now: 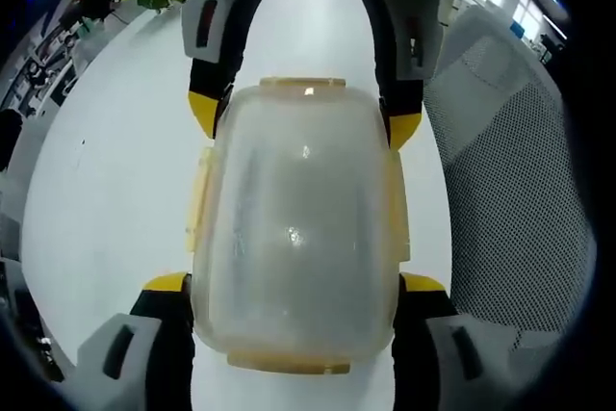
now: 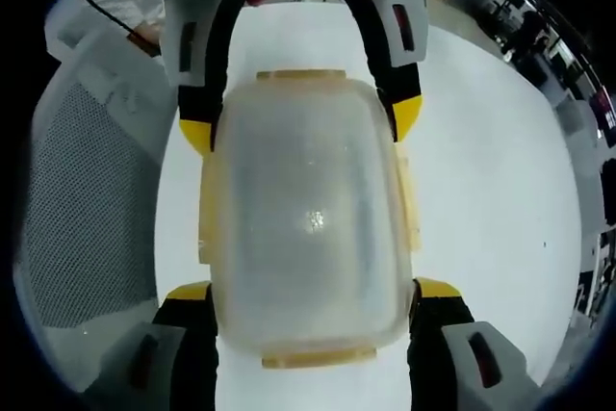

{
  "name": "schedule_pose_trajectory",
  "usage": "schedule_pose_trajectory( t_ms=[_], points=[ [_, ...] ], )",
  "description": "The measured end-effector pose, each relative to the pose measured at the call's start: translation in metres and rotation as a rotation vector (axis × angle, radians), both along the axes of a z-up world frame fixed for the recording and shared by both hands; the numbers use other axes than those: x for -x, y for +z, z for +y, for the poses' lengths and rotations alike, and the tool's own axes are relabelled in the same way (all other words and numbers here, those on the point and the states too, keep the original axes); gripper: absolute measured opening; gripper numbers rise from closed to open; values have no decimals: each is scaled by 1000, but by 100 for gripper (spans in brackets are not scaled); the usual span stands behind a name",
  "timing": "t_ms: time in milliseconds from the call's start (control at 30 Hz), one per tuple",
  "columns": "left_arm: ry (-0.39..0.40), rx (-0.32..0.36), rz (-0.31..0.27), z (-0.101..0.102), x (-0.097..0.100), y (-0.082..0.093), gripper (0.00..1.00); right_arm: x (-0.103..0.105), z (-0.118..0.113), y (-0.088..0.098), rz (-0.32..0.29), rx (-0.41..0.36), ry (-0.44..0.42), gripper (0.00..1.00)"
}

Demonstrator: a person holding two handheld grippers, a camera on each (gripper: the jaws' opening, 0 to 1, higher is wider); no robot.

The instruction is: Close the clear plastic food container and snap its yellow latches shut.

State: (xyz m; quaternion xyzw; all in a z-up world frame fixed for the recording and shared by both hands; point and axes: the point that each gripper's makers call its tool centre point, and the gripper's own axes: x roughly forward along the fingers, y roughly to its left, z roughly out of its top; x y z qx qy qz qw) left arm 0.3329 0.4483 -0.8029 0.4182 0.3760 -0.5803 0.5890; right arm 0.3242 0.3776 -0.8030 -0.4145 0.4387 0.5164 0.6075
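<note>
Left gripper (image 1: pixel 294 291), right gripper (image 2: pixel 313 300) both clamp cloudy lidded container (image 1: pixel 294 228), yellow latches (image 1: pixel 199 199).

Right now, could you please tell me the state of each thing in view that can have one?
Clear plastic food container: lid on, resting on the white table, held between both grippers from opposite ends.
Yellow latches: lying close against the container's sides; whether snapped shut cannot be told.
Left gripper: jaws straddling the near end.
Right gripper: jaws straddling its near end.
Mesh chair: standing beside the table.
</note>
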Motion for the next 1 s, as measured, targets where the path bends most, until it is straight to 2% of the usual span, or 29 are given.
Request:
schedule_pose_trajectory(
  t_ms=[300,567,767,1000],
  points=[
    [-4,-6,4,0,0,-1,86,-1,0,-1,7,-15,-3,83],
    [-7,-24,-1,-1,-9,-2,86,-9,0,0,5,-29,-10,83],
    [5,4,3,-4,-17,0,86,-17,-3,0,5,-29,-2,83],
    [11,1,6,-7,-27,-2,86,-27,-6,-1,8,-7,1,83]
  ],
)
